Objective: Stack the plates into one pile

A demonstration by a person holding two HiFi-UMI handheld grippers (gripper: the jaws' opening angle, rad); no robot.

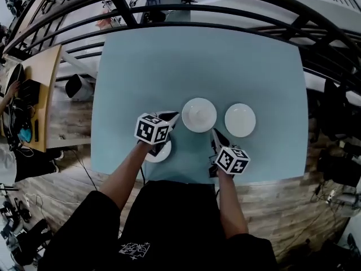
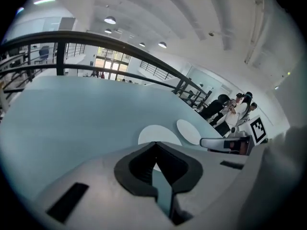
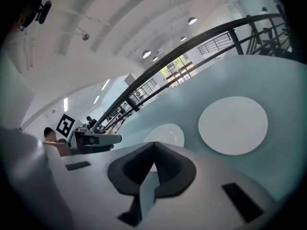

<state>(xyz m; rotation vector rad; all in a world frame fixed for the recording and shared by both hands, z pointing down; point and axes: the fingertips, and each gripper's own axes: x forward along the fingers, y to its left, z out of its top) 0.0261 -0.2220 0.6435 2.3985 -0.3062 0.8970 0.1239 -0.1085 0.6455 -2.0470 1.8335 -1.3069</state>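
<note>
I see my left gripper (image 1: 174, 116) over the near part of the pale blue surface (image 1: 135, 66), its jaws closed tip to tip and holding nothing. My right gripper (image 1: 213, 131) sits beside it toward the right, jaws likewise pressed together and empty. 3 white plates lie apart on the surface, none stacked. The near plate (image 1: 159, 153) lies close to the front edge, partly hidden under the left gripper's marker cube. Just past both sets of jaw tips is the middle plate (image 1: 198, 114), and the right plate (image 1: 240, 120) lies beside it, not touching. Beyond the far edge of the surface runs a dark curved railing (image 1: 169, 9).
</note>
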